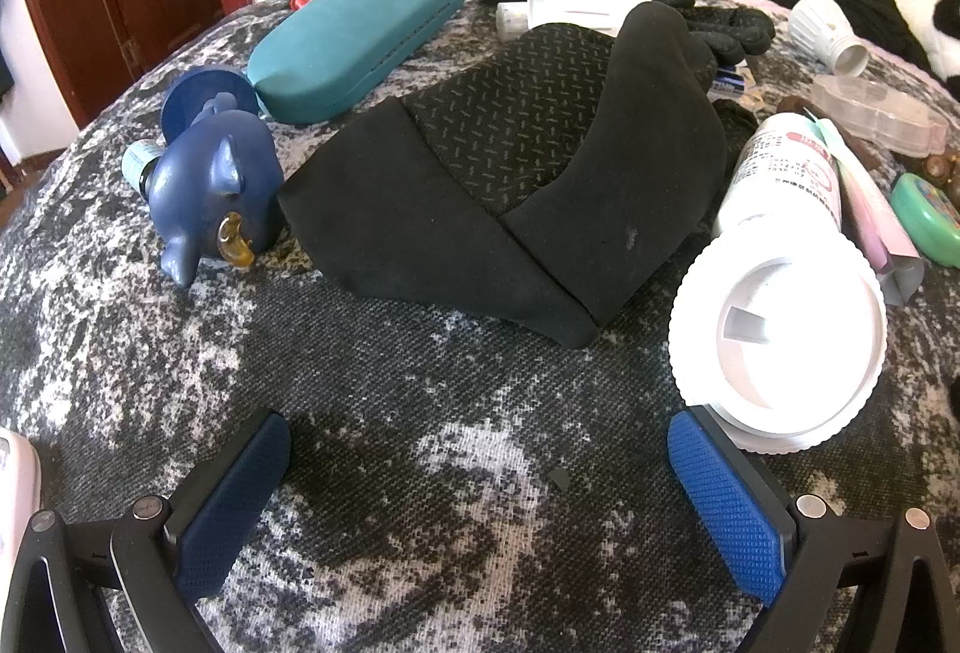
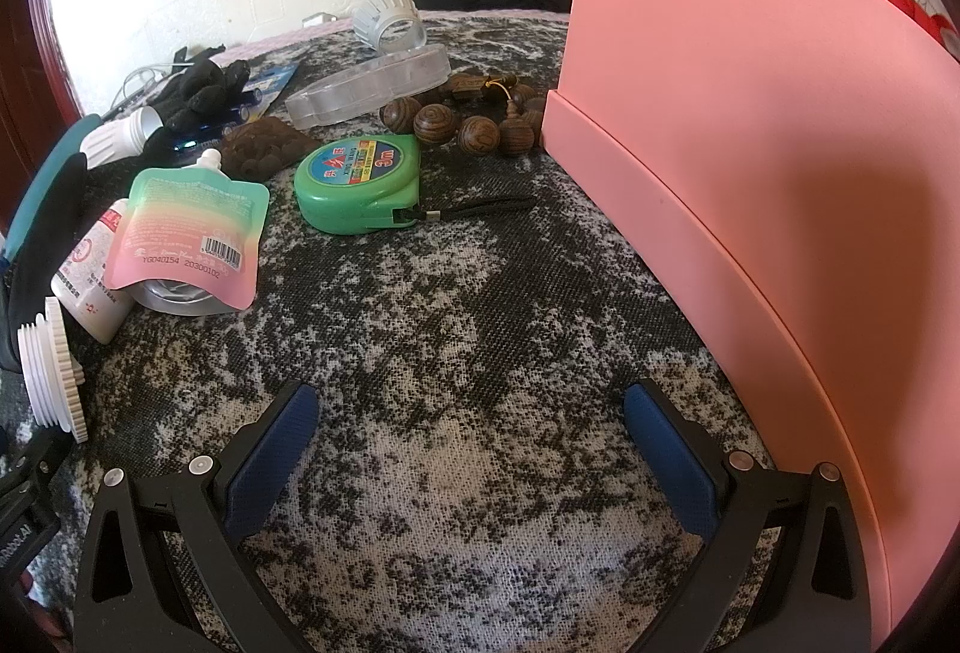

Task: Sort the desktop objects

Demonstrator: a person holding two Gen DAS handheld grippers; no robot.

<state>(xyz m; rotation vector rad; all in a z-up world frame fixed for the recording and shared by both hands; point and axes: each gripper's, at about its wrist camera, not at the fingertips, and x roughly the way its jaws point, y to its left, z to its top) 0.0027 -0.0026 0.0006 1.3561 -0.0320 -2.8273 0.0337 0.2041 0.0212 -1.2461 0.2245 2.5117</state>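
Left tool [image 1: 480,479] and right tool [image 2: 471,449] gape wide, empty. Black cap [image 1: 510,185], mid-surface, looks soft, light; probably best pinched at its stiffer brim.

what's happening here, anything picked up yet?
Nothing is held. A person has a pair of tongs in each hand over a cluttered grey patterned cloth, both open and empty. The left tongs face a black cap, with a blue toy figure and teal glasses case to its left and a white threaded fitting beside the right finger. The right tongs sit next to a pink box, facing a green tape measure and wooden beads.
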